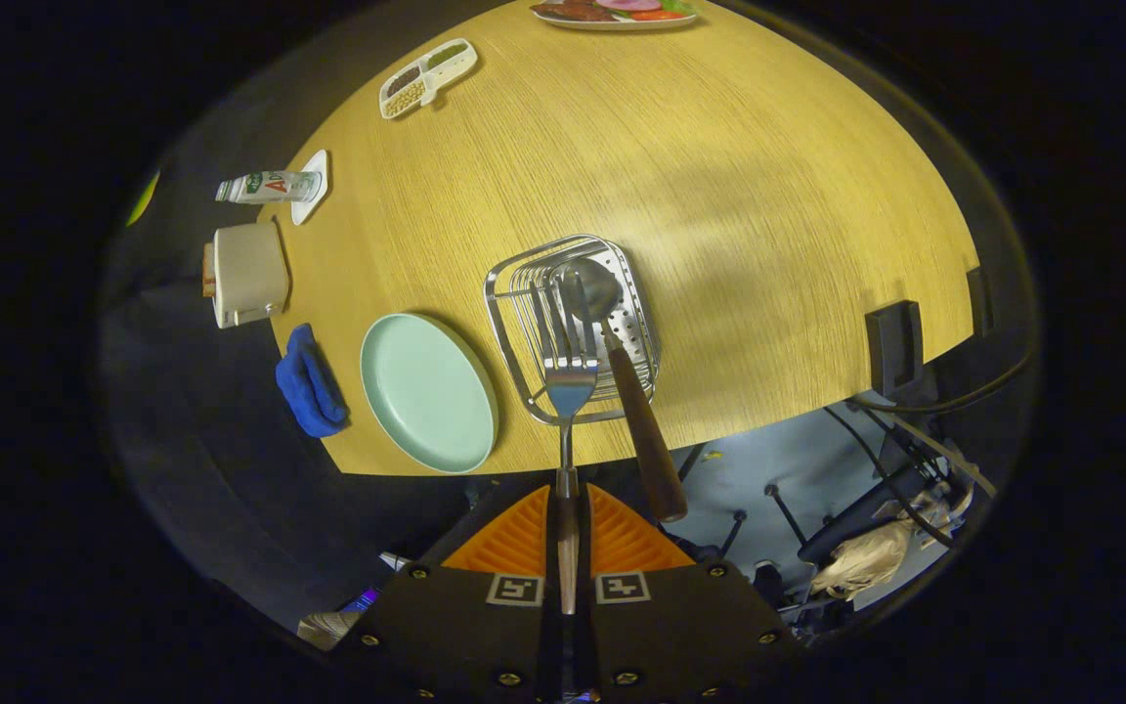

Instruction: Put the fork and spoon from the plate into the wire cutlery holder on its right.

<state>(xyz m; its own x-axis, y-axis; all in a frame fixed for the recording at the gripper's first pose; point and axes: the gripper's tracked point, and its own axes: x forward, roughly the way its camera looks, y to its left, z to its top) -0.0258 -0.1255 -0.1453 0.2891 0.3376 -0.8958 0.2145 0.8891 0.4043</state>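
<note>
Gripping the fork (pixel 570 391) by its handle, tool (pixel 568 513) holds it w/ tines over wire holder (pixel 524 293) (spoon (pixel 622 352) already inside).

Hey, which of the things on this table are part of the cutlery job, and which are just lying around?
Part of the job:
fork, clamped in the gripper
spoon, already resting in the holder
wire cutlery holder
green plate

Just lying about:
blue cloth
bottle
beige container
divided snack tray
plate of food
</note>
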